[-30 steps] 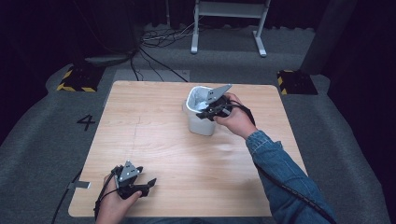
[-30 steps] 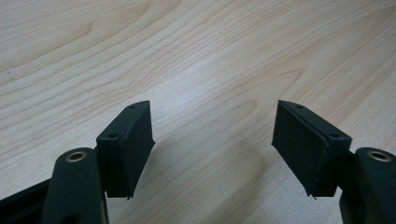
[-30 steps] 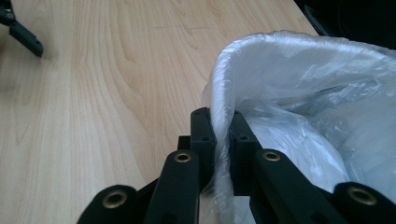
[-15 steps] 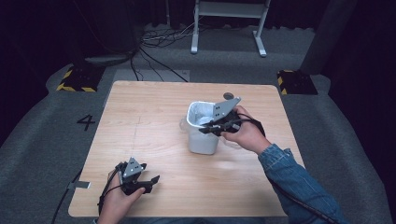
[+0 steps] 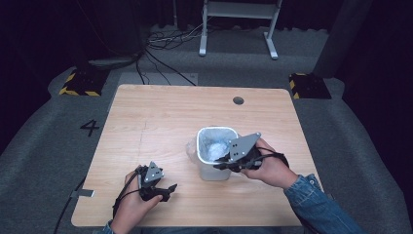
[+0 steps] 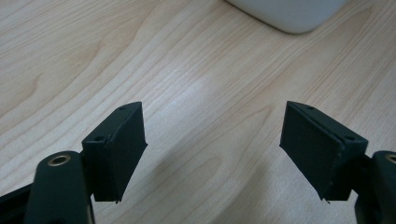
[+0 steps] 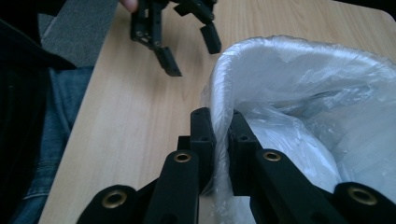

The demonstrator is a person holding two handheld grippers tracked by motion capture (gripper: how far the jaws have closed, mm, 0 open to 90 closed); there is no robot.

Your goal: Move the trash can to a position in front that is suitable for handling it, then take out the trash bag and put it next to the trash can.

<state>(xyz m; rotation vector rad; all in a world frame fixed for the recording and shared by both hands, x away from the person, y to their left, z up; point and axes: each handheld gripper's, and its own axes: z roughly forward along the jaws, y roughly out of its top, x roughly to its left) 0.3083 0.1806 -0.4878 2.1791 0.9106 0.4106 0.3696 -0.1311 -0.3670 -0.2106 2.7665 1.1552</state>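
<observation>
A: Bin (image 5: 214,156) position has been shifted: a second ago it was seen near the far middle of the table (image 5: 146,112); now it is found close to the near edge, just right of centre

B: By what was it moved?

A: It is gripped at the rim by the right gripper (image 5: 225,163). In the right gripper view the jaws are seen pinched narrow on the rim, one pad outside the wall, one inside against the plastic liner (image 7: 299,93)

B: What is meant for the work?

A: The bin appears to have been dragged into reach of both hands, so the liner can probably be handled next

B: And the left gripper (image 5: 168,187)?

A: It is held low over bare wood at the near left, well apart from the bin. Its jaws have just been opened further and are now spread wide; nothing is seen between them, nothing is touched

B: Is the liner seated?

A: It is draped over the rim; crumpled plastic is seen inside
</observation>
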